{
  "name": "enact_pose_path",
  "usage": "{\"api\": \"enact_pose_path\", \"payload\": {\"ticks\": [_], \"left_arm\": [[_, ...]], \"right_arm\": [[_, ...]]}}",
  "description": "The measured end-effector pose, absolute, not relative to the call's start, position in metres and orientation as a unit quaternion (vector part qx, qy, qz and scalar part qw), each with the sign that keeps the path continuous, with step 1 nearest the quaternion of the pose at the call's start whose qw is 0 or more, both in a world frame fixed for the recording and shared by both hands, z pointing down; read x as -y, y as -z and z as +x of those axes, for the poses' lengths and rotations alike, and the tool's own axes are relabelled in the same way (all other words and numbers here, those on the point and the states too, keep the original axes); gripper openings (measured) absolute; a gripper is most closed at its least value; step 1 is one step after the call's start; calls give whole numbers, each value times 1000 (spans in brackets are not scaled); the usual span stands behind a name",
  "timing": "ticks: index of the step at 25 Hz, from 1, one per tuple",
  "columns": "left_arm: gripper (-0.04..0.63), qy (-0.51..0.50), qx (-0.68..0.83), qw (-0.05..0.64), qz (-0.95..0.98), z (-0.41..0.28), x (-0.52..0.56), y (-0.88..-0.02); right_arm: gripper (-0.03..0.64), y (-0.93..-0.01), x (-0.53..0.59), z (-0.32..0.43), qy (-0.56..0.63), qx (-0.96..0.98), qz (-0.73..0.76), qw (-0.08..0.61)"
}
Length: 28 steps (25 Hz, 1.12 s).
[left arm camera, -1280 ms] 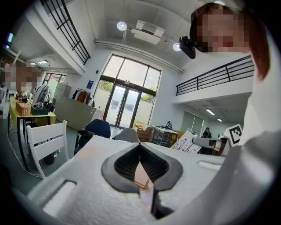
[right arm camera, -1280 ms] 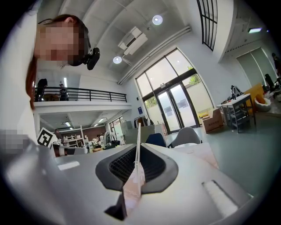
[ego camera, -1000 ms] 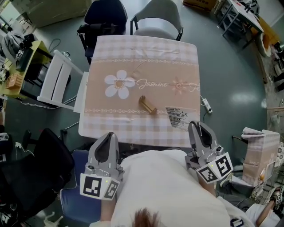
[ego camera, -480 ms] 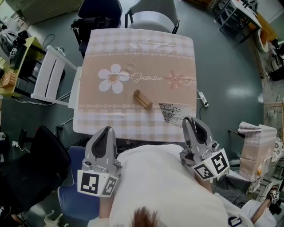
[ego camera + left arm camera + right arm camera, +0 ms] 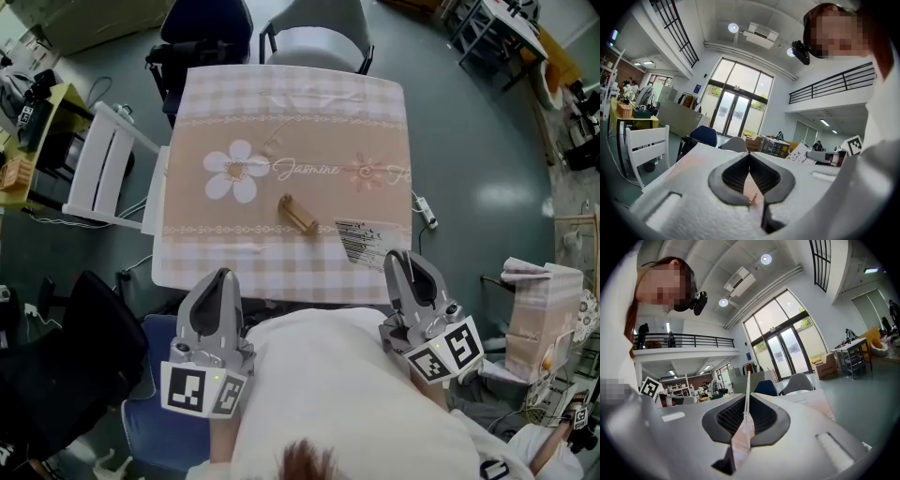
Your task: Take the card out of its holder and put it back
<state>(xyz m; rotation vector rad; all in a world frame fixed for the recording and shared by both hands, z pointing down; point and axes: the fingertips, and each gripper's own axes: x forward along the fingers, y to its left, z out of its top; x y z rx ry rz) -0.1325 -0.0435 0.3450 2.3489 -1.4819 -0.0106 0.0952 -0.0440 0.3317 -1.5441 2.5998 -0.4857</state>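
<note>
A: Counter's cloth point(image 5: 291, 103)?
B: Beige middle, pink-white checks at the edges, 1 white flower point(image 5: 232, 172), pale script.
A: Card holder point(image 5: 298, 213)?
B: Tan. Card point(image 5: 364, 242) white, black print.
A: Left gripper point(image 5: 220, 281), right gripper point(image 5: 405, 262)?
B: Grey; black-white square markers.

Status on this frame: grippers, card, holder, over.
Left gripper shut, empty. Right gripper shut on white printed card. Small wooden holder empty. Nothing lies between card and holder.
</note>
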Motion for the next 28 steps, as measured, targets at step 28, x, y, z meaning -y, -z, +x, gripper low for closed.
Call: {"api": "enact_pose_path", "payload": {"ticks": [28], "left_arm": [[0,6,511,171,842,-132,33,-345]], "right_arm": [[17,-327,29,88,142,-849,-509,28]]}}
